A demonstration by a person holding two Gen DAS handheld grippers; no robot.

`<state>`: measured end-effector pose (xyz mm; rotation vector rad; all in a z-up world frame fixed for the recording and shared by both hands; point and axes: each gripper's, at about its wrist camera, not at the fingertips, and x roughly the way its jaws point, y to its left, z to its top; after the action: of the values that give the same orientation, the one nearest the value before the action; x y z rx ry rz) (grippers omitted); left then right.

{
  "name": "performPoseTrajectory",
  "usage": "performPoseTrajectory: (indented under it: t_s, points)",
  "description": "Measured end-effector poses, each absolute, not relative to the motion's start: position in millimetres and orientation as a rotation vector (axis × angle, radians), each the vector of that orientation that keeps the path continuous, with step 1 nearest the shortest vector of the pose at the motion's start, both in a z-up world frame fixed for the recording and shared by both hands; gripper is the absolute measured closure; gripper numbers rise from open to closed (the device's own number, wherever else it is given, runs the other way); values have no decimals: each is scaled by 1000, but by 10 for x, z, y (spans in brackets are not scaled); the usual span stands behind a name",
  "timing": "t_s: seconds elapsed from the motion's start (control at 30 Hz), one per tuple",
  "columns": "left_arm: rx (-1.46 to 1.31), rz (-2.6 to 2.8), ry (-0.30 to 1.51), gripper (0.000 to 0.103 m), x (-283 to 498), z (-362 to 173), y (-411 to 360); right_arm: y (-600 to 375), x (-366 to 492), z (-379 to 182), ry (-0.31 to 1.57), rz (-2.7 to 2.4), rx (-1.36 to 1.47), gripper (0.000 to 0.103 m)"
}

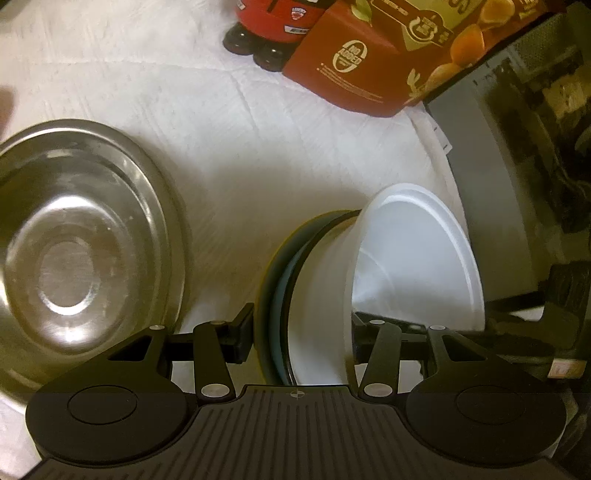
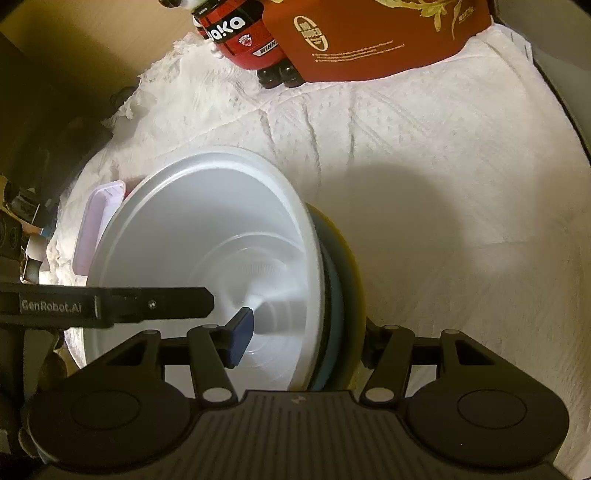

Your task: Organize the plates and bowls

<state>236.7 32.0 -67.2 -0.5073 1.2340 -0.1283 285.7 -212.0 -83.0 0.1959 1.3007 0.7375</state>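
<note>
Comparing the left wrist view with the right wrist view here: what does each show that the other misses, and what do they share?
Only the left wrist view shows the steel bowl on the white cloth. Only the right wrist view shows the pink tray behind the white bowl and the left tongs' finger crossing its rim. Both show the white bowl nested on the teal and yellow plates, the red box and the red toy.

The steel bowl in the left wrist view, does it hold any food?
No, the steel bowl is empty; its bare shiny bottom shows fully.
</note>
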Motion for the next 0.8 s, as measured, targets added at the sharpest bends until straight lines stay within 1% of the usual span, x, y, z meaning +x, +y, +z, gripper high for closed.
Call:
performPoseTrajectory:
  t_s: [0.3, 0.57, 0.7, 0.8]
  points:
    - [-512, -88, 1234, 52, 2283, -614, 481, -1946, 2754, -842, 1320, 793, 179, 44]
    - [-442, -62, 1219, 53, 2290, -507, 422, -1898, 2778, -763, 1258, 730, 104, 44]
    - [-450, -50, 1206, 52, 2288, -478, 448, -1928, 2786, -767, 1240, 710, 71, 39]
    - [-430, -48, 1202, 52, 2287, -446, 445, -1936, 2756, -756, 1223, 705, 51, 39]
